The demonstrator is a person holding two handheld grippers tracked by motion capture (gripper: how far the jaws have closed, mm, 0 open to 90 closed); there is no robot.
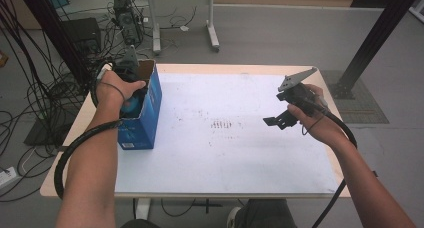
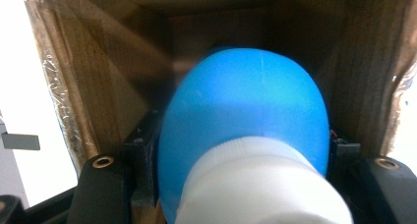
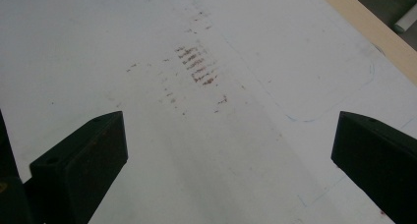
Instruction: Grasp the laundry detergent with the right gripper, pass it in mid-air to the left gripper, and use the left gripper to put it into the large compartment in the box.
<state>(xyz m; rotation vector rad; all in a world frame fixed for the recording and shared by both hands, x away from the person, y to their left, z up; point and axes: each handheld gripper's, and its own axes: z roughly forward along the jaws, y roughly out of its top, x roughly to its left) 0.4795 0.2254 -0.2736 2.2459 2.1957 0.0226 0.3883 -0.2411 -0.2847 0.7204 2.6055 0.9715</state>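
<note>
- A blue bottle (image 2: 246, 116) with a white cap (image 2: 255, 184) is being gripped by the left gripper (image 1: 131, 90), whose jaws are being pressed against the bottle's two sides, nearly as closed as they get.
- The bottle is being held inside an open cardboard box (image 1: 145, 113), blue on the outside and brown on the inside; in the left gripper view its rounded end is being pointed deeper into the box, with the cap nearest the camera.
- The box is being kept upright at the left edge of the table (image 1: 225, 138), on the white sheet (image 1: 240, 153) covering the tabletop.
- In the high view, a patch of blue is being shown through the box opening, just beside the left hand (image 1: 114, 90).
- The right gripper (image 1: 280, 119) is being held by the right hand (image 1: 312, 119) above the right part of the table, well apart from the box.
- Its jaws are being kept wide open, with nothing between them; faint brown marks (image 3: 196, 67) on the sheet are being seen past them in the right gripper view.
</note>
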